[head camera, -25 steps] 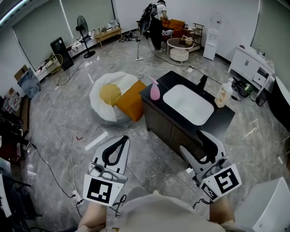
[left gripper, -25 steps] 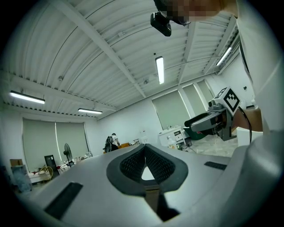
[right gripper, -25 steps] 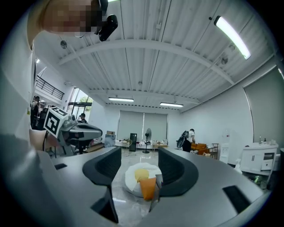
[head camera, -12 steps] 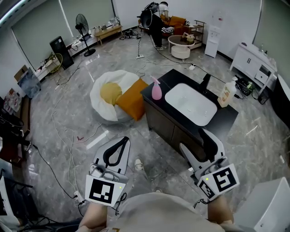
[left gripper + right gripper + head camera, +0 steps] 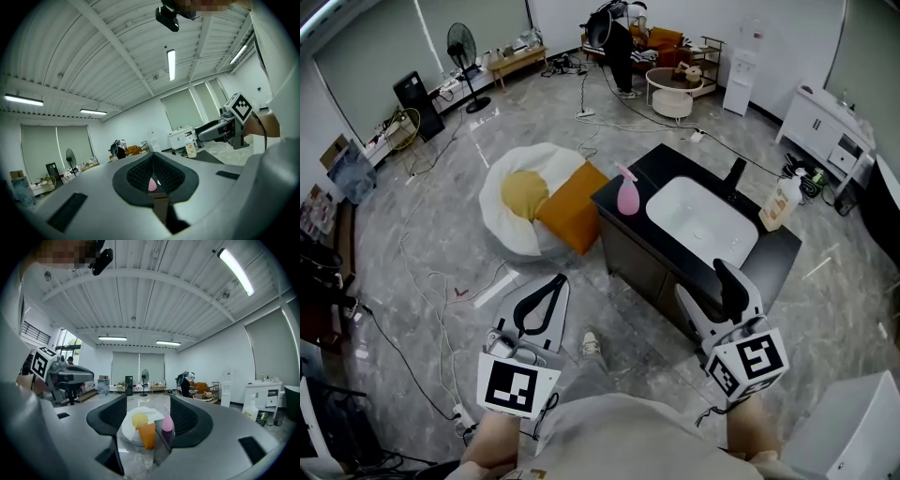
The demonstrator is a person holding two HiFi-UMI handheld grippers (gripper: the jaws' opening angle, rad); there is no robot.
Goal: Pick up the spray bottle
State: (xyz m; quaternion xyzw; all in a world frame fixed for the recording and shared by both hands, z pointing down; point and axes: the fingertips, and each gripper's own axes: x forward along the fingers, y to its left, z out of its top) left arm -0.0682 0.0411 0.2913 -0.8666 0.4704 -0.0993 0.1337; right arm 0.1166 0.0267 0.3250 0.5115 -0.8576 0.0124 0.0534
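Note:
The pink spray bottle (image 5: 626, 194) stands upright on the near left corner of a black counter (image 5: 769, 258) with a white sink. It also shows small and far off as the pink spray bottle (image 5: 152, 184) and the pink spray bottle (image 5: 167, 423) in both gripper views. My left gripper (image 5: 557, 282) is low at the left over the floor, its jaws meeting at the tips with nothing in them. In its own view the left gripper (image 5: 153, 155) is shut. My right gripper (image 5: 705, 291) hovers at the counter's front edge, and the right gripper (image 5: 148, 404) is open and empty.
A cream soap bottle (image 5: 780, 202) and a black faucet (image 5: 733, 173) stand on the counter's far side. A white beanbag (image 5: 517, 202) with an orange cushion (image 5: 572, 208) lies left of the counter. Cables trail over the floor. A person (image 5: 614, 37) stands at the back.
The counter and bottle have come nearer to both grippers as I step forward. My shoe now shows on the floor between the grippers. Neither gripper has taken hold of anything.

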